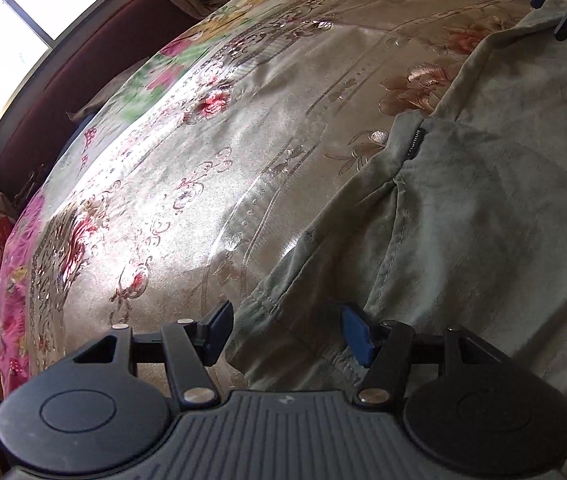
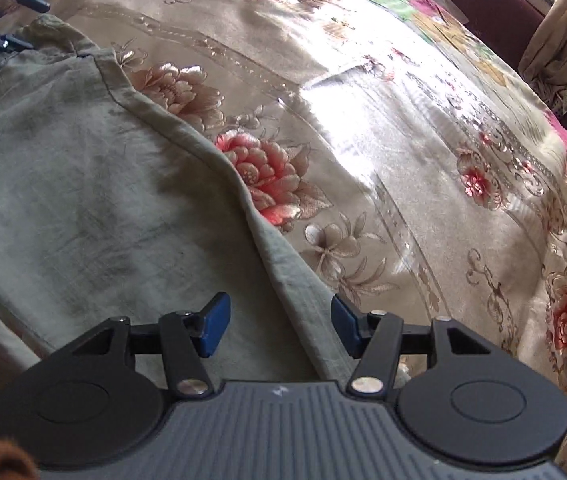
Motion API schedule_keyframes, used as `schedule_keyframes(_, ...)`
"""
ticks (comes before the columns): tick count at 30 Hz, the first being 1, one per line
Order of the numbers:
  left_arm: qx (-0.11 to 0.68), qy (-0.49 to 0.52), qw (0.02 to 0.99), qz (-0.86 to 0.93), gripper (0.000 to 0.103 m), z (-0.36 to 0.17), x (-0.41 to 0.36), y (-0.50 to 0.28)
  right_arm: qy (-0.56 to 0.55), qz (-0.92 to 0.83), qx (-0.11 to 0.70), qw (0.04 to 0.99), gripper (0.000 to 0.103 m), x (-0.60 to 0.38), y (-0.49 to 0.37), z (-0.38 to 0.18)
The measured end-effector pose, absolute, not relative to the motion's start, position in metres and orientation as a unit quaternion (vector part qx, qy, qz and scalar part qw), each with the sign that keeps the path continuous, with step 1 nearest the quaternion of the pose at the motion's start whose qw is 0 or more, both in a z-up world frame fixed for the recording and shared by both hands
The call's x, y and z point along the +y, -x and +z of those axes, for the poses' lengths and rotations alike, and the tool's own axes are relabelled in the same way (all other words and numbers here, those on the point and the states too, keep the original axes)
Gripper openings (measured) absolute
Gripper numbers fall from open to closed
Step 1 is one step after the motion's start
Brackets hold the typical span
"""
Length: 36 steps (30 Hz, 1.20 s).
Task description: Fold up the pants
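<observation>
Pants (image 1: 483, 208), grey-green, lie spread on the flowered bedspread (image 1: 211, 168). Left gripper (image 1: 286, 330) stands released, jaws apart astride a hem corner, pads not pressing. Right gripper (image 2: 279, 326) also released, jaws straddling the pants' side edge.

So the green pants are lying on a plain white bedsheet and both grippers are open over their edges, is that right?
Not quite. The bedspread is not plain white: it is shiny beige with a red and pink flower pattern, as the right wrist view shows. The rest holds: the green pants lie on it, and the left gripper and right gripper are open over their edges.
</observation>
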<state>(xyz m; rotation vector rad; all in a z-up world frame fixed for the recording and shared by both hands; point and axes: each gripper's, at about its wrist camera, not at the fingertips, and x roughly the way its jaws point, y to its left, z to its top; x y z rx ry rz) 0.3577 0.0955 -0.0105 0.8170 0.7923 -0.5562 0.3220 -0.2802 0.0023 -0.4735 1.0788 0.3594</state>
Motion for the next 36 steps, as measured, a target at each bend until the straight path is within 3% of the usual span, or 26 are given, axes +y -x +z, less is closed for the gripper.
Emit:
schedule_keyframes(4,0.37,-0.382,0.807,-0.256,0.076,-0.01,0.099,-0.369,0.221,0.187,0.502,0.815,0.057,-0.262,-0.351,-0.009)
schedule_keyframes(7,0.37,-0.387,0.805,-0.257,0.08,-0.016,0.102,-0.376,0.228,0.191,0.51,0.807,0.049,-0.251,-0.365,-0.027)
schedule_keyframes(9,0.377,-0.39,0.799,-0.261,0.078,-0.019,0.102,-0.378,0.194,0.201,0.518,0.809,0.012,-0.253,-0.371,-0.026)
schedule_keyframes(12,0.407,-0.37,0.79,-0.273,0.056,-0.017,0.101,-0.383,0.169,0.18,0.527,0.813,0.002,-0.258,-0.372,-0.023)
schedule_keyframes(15,0.411,-0.386,0.779,-0.273,0.036,-0.017,0.095,-0.381,0.158,0.17,0.528,0.817,0.001,-0.26,-0.369,-0.014)
schedule_keyframes(18,0.406,-0.406,0.775,-0.263,0.029,-0.012,0.092,-0.378,0.173,0.161,0.505,0.83,0.001,-0.256,-0.36,0.004)
schedule_keyframes(25,0.335,-0.413,0.818,-0.22,0.027,0.034,0.102,-0.343,0.198,0.146,0.43,0.869,0.001,-0.248,-0.329,0.07)
schedule_keyframes(30,0.26,-0.395,0.865,-0.168,0.027,0.076,0.125,-0.273,0.208,0.145,0.352,0.901,0.001,-0.247,-0.26,0.124)
schedule_keyframes(36,0.206,-0.381,0.891,-0.132,0.027,0.071,0.133,-0.162,0.222,0.129,0.303,0.918,0.001,-0.242,-0.147,0.114)
